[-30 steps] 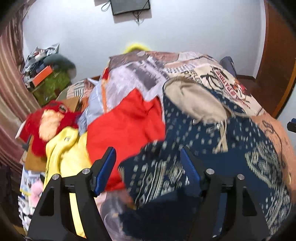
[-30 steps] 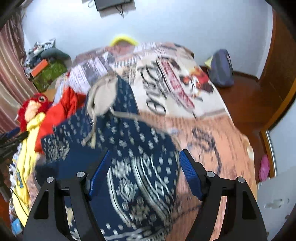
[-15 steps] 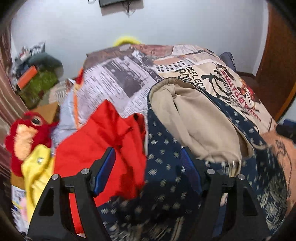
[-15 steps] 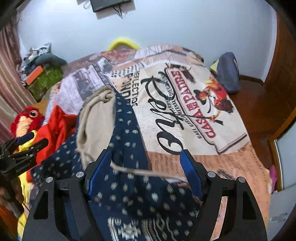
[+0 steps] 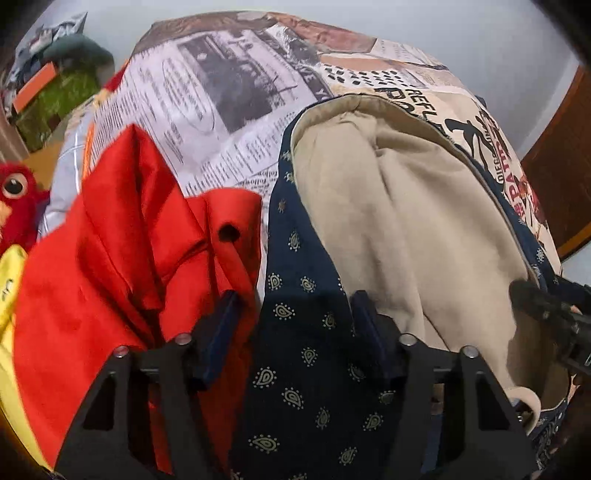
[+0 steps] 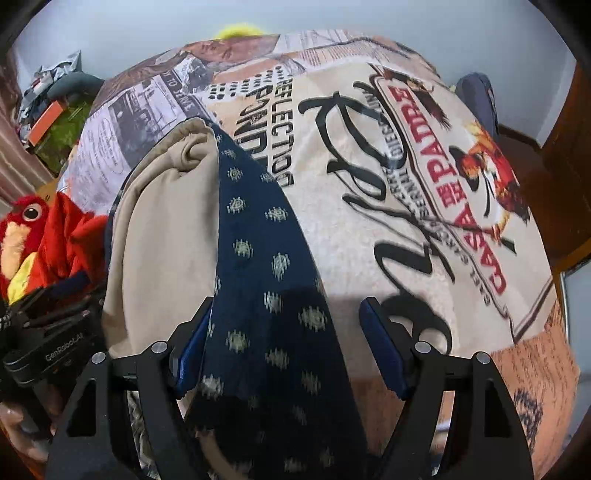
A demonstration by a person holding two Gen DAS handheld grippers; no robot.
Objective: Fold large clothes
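Both wrist views are evenly and softly lit by indoor light, with no harsh glare. The pale wall (image 6: 147, 33) at the top looks flat and slightly bluish. Strong fisheye distortion bulges the printed bedspread (image 6: 369, 184) into a dome, and dark vignetting rounds off every corner. In the right view, soft shadows fall on the bedspread just ahead of the right gripper (image 6: 286, 317). In the left view, the navy patterned garment (image 5: 295, 332) is dim and shadowed between the fingers of the left gripper (image 5: 295, 310). Both views show slight motion blur, most at the lower edges; the printed lettering in the centre stays readable.
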